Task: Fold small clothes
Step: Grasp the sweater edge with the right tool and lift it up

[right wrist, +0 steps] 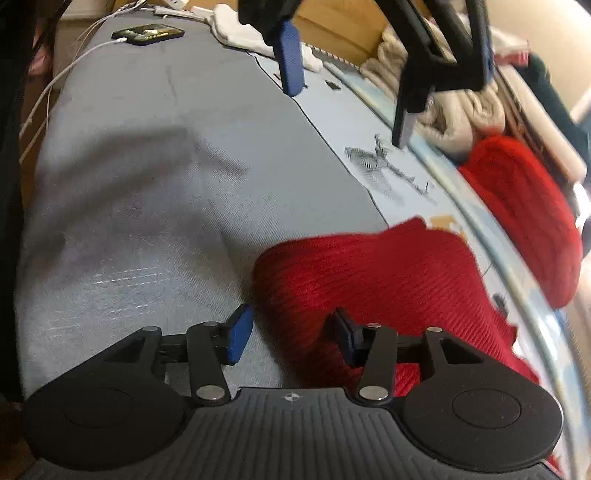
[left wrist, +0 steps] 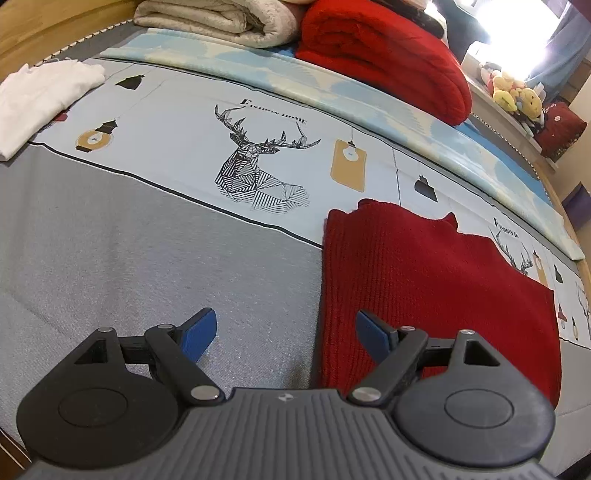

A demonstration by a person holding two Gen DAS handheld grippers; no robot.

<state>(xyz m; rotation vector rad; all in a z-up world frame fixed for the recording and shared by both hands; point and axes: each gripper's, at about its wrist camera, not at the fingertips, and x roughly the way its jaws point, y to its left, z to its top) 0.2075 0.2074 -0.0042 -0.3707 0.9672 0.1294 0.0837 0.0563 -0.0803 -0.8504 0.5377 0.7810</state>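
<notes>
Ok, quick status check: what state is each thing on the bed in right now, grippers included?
Red knit garment: lying on the bed, partly folded, not gripped.
White garment: folded, set aside at the far corner.
Left gripper: open, empty.
Right gripper: open, nothing between the pads.
Phone: screen lit, cable attached.

Each hand-held gripper, left and right, has black linkage arms, silver pivot screws, blue finger pads and a ribbed grey body.

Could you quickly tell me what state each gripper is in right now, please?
Left gripper: open wide, holding nothing, above the edge of the red knit garment.
Right gripper: open, nothing between its pads, at the near edge of the same garment.
</notes>
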